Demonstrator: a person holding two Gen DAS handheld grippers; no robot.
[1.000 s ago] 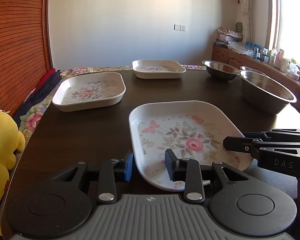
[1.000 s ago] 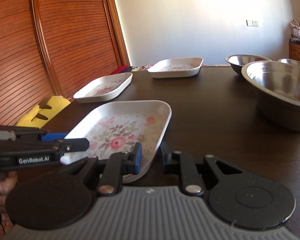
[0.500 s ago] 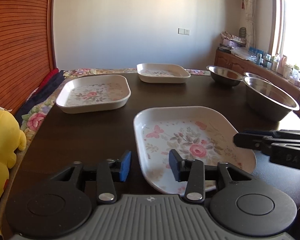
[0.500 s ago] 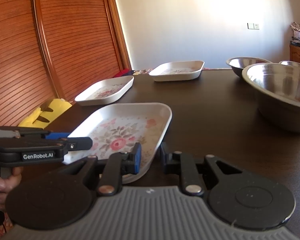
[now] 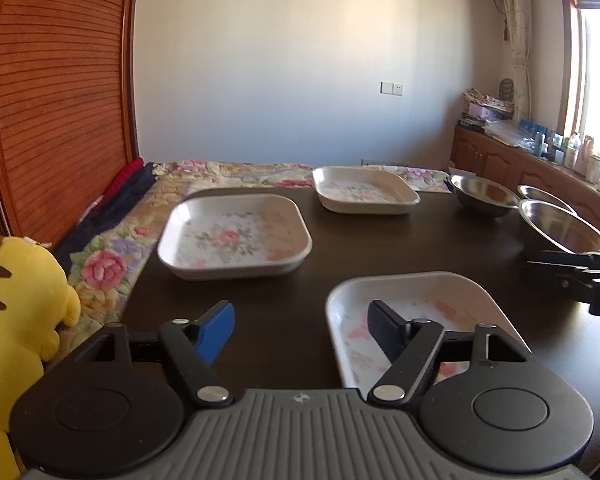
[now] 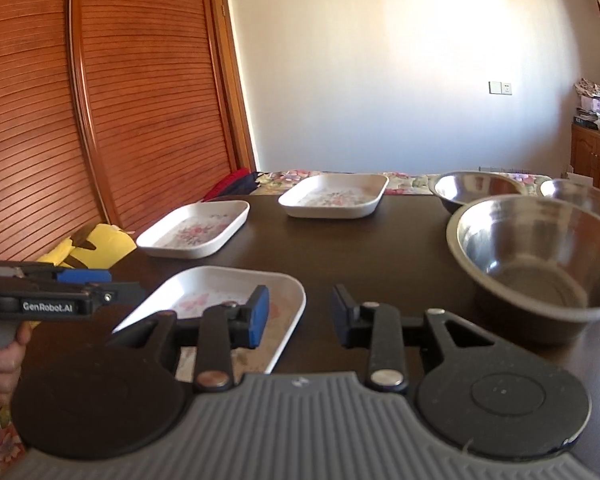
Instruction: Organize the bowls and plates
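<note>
Left wrist view: the left gripper (image 5: 300, 330) fills the bottom of the frame, its jaws spread wide and having just been opening, gripping nothing. The nearest floral plate (image 5: 428, 304) lies on the dark surface (image 5: 284, 292) at lower centre-right; its left rim falls between the jaws, with the black right finger over its inside and the blue left pad (image 5: 216, 332) out over bare surface, neither pressing on it. A second floral plate (image 5: 234, 236) sits at centre left, a third floral plate (image 5: 364, 192) behind it at upper centre. 3 steel bowls stand toward the right edge, the large steel bowl (image 5: 564, 228) closest. The right gripper (image 5: 580, 276) pokes in at right of centre. A yellow plush toy (image 5: 16, 312) sits at the left edge.

Right wrist view: the right gripper (image 6: 298, 316) has its jaws partly apart, having just been opening, and holds nothing; the nearest floral plate's (image 6: 220, 288) right rim lies below the gap, the blue pad over its inside. The left gripper (image 6: 60, 294) enters at the left edge, held by a hand (image 6: 0, 360). The second floral plate (image 6: 196, 230) is at centre left, the third floral plate (image 6: 334, 196) at upper centre, the large steel bowl (image 6: 536, 256) at right with 2 smaller bowls behind.
</note>
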